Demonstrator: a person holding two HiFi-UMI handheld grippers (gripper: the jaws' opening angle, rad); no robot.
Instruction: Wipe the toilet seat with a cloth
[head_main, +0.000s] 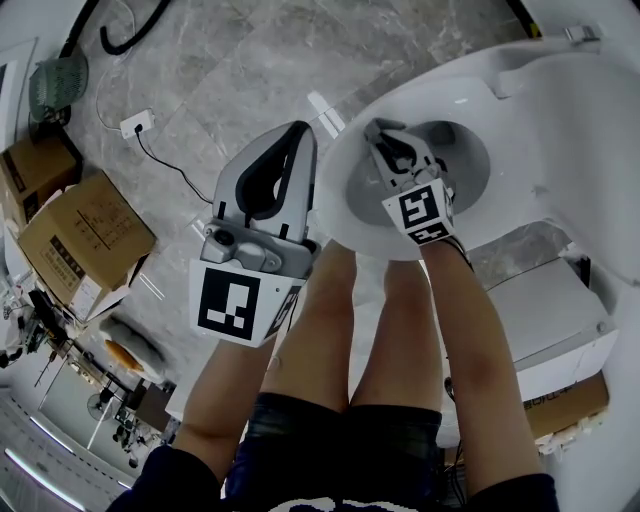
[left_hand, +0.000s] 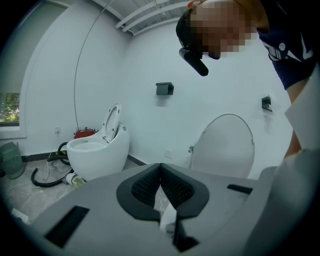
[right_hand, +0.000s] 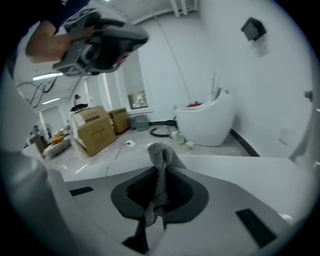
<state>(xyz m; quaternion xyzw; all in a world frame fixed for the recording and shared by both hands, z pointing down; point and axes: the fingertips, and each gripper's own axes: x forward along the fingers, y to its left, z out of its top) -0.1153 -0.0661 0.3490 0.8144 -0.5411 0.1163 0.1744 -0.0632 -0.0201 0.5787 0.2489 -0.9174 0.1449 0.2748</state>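
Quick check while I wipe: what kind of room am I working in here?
Probably a test or storage space for bathroom fixtures, not a home bathroom. Besides the toilet below, there's a second, egg-shaped toilet by the wall, and cardboard boxes sit on the bare tiled floor.

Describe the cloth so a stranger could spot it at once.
Find the white toilet at the person's knees, then the right gripper above its bowl. The cloth is pinched between that gripper's shut jaws: grey and woven, unlike the hard plastic around it.

bright even indoor light, soft shadows, fisheye edges dark and warped
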